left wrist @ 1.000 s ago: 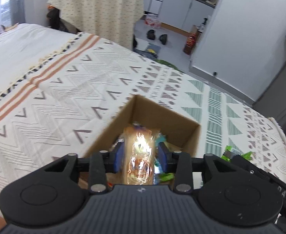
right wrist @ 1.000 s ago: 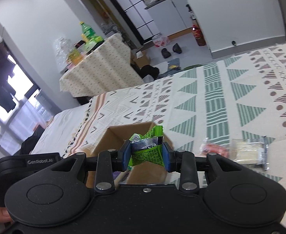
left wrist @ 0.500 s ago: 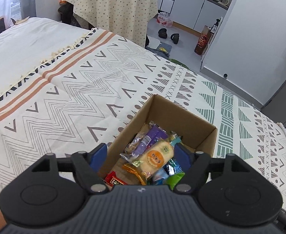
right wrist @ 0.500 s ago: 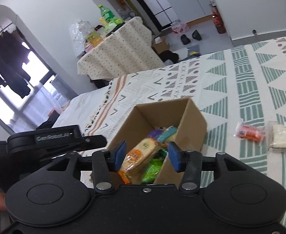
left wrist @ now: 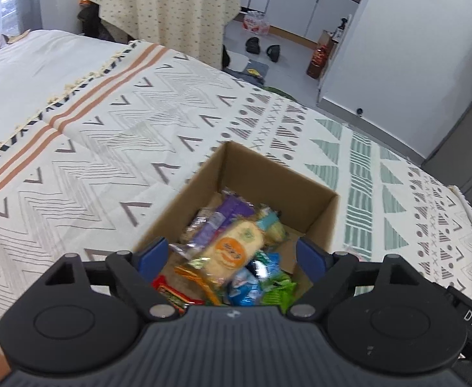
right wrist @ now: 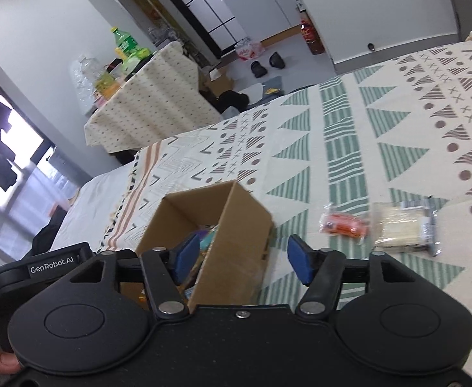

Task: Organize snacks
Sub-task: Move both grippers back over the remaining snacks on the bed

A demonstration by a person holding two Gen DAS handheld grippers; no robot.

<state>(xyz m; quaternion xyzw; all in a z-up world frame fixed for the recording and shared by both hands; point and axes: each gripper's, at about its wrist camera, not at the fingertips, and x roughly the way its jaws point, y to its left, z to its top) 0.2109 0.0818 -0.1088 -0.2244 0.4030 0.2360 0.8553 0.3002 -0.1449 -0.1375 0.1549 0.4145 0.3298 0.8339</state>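
Left gripper (left wrist: 232, 254) wide open, empty, above cardboard box (left wrist: 277, 174) of snack packets. Right gripper (right wrist: 242, 256) wide open, empty; orange packet (right wrist: 343, 225) and pale cracker pack (right wrist: 400, 229) right of box.

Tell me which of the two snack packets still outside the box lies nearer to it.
The orange-red packet: it lies between the cardboard box and the pale cracker packet, which lies farther out.
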